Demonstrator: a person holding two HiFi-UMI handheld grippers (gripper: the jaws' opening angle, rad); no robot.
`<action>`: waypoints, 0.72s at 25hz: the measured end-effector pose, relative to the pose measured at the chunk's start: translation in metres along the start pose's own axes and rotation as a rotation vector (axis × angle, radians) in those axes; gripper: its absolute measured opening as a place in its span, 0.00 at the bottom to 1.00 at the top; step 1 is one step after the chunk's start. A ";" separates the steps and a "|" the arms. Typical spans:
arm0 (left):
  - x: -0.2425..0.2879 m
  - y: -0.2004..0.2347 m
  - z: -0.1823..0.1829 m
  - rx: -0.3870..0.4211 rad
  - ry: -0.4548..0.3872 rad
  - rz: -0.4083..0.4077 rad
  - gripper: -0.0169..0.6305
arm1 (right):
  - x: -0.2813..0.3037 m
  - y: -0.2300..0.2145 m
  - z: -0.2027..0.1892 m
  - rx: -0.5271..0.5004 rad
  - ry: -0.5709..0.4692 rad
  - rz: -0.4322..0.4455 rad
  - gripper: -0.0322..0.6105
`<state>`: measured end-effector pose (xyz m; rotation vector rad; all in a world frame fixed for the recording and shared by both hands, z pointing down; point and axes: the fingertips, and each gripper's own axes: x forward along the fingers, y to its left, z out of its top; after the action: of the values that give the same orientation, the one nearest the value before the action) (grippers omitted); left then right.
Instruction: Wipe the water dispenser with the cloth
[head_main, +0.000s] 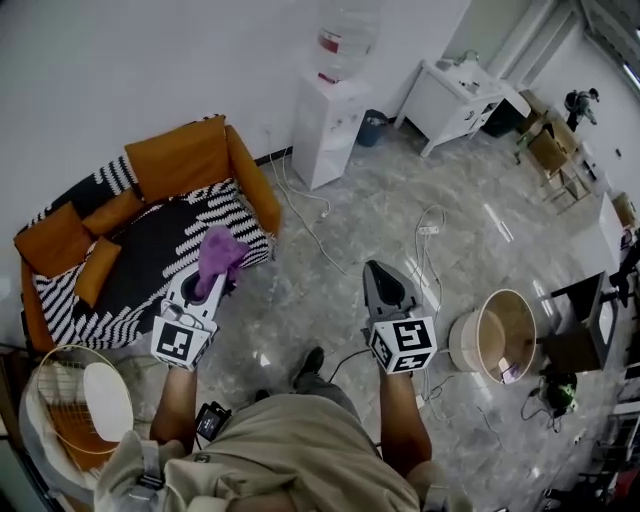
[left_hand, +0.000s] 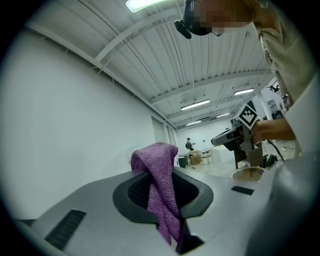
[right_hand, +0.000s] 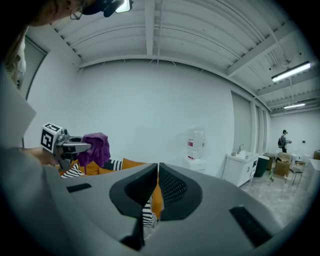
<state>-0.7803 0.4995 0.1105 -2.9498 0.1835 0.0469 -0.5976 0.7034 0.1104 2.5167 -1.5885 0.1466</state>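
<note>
Your left gripper (head_main: 208, 285) is clamped on the purple cloth (head_main: 220, 255). In the left gripper view the cloth runs down between the two jaws and bunches up above their tips. You hold it over the near edge of the sofa (head_main: 180, 160), at the left of the scene.

Your right gripper (head_main: 378, 272) holds nothing. Its jaws are drawn together, with only a thin slit between them, and it hangs over the bare floor (head_main: 330, 250), well apart from the left one.

The dispenser (head_main: 325, 125) stands upright against the far wall, just right of the sofa's far end and well away from both grippers. A clear bottle (head_main: 345, 35) with a red label sits upside down on top of it; you cannot tell how much water it holds.

A dark blue bin (head_main: 372, 127) stands on the floor between the dispenser and the white table (head_main: 460, 95) at the far right; its contents do not show.

A round beige bucket (head_main: 495, 335) stands on the floor to your right, its mouth towards you. Something small lies at the bottom, too small to make out.
</note>
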 end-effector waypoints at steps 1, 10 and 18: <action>0.012 -0.001 0.002 0.000 0.002 0.004 0.13 | 0.009 -0.010 0.001 -0.002 0.000 0.008 0.09; 0.104 0.003 -0.004 -0.015 0.060 0.065 0.13 | 0.082 -0.093 0.008 -0.014 0.011 0.081 0.09; 0.174 0.003 0.000 0.005 0.053 0.097 0.13 | 0.124 -0.151 0.004 -0.003 0.019 0.117 0.09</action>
<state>-0.6084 0.4761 0.1025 -2.9374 0.3343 -0.0183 -0.4080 0.6562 0.1148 2.4132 -1.7276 0.1816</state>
